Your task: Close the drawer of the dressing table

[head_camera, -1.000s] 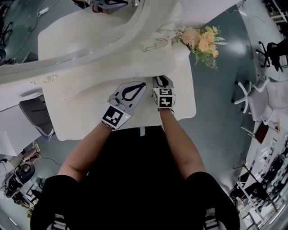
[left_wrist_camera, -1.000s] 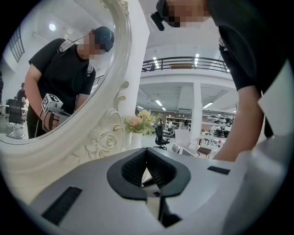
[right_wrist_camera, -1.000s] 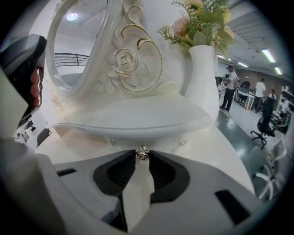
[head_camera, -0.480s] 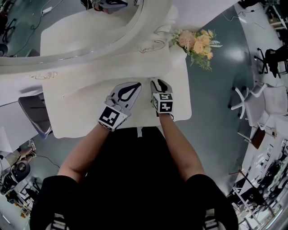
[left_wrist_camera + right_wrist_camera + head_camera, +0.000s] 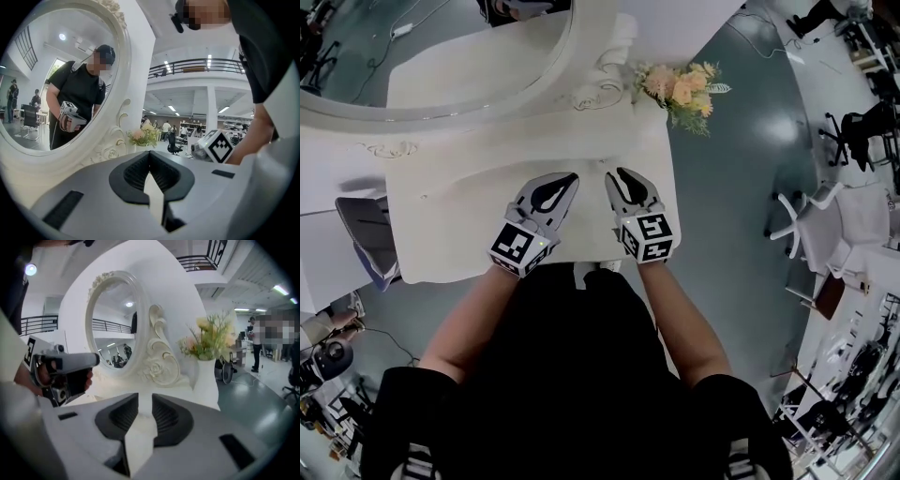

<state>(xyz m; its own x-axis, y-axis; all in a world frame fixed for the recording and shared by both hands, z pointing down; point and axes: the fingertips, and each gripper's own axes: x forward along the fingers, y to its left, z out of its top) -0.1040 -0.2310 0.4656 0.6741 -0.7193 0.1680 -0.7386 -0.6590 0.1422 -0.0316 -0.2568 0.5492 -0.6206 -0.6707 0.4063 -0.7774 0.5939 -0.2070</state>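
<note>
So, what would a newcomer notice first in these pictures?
First the big oval mirror in its carved white frame, behind the white dressing table. Then the pink and yellow flowers at the table's far right corner. Above the table hover the left gripper, shut, and the right gripper, empty, its jaws apart though they have just been closing.

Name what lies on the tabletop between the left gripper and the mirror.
Nothing: the head view shows only bare tabletop between left gripper and mirror.
</note>
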